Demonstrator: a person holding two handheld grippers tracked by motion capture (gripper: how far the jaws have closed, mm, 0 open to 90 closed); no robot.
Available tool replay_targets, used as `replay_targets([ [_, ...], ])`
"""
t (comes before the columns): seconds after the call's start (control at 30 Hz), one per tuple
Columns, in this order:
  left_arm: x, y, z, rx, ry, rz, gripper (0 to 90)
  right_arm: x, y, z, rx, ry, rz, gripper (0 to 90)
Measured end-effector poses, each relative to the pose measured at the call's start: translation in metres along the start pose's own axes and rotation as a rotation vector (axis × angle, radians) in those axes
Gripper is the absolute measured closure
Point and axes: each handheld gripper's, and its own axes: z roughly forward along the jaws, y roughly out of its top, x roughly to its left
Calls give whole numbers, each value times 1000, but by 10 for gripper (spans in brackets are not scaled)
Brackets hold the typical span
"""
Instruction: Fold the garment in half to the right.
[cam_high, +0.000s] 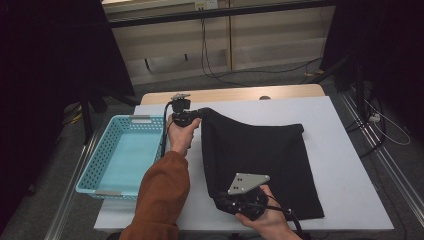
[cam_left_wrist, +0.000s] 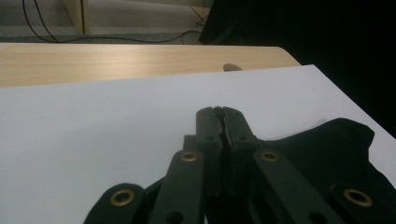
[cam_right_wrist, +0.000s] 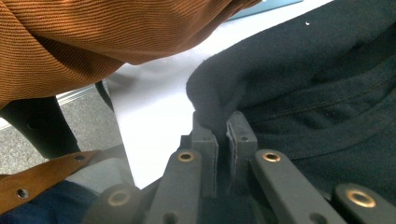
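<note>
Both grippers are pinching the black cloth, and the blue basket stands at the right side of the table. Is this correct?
Not quite: the blue basket stands at the table's left side, as the high view shows. The left gripper and right gripper do pinch the black cloth.

We see a white tabletop (cam_high: 350, 165) with a strip of pale wood (cam_high: 235, 94) along its far edge, beyond the left claw (cam_high: 192, 116). Past that strip lies a grey floor (cam_high: 250, 79) crossed by black cables (cam_high: 210, 70), and behind it a low beige wall panel (cam_high: 270, 45). Dark curtains (cam_high: 50, 60) hang far to either side of the claws. A metal rail (cam_high: 395, 170) runs along the floor, well off to the right of the right claw (cam_high: 220, 199). The light is dim.
</note>
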Motion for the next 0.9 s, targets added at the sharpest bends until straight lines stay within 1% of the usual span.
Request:
replay_targets([
  [0.03,0,3,-3,-9,-3,-2,864,0,1,0,-7,1,1,852],
  [0.2,-1,9,-8,-13,-2,9,864,1,6,0,-19,8,-8,852],
  [0.37,2,11,-14,-25,7,3,864,2,12,-2,-37,13,-18,852],
  [0.4,2,12,-15,-22,15,4,864,2,13,-2,-42,15,-17,852],
  [0.47,3,13,-17,-28,20,-5,864,3,15,-1,-46,18,-19,852],
  [0.53,2,14,-18,-30,18,-1,864,4,16,1,-48,23,-22,852],
  [0.57,1,16,-20,-33,20,7,864,5,17,2,-48,25,-24,852],
  [0.6,1,17,-21,-36,20,4,864,5,17,2,-49,27,-25,852],
  [0.73,3,19,-25,-44,23,6,864,7,20,2,-60,33,-32,852],
  [0.83,8,21,-33,-47,34,0,864,8,24,1,-71,36,-35,852],
  [0.9,10,22,-38,-45,42,10,864,9,26,1,-76,38,-41,852],
])
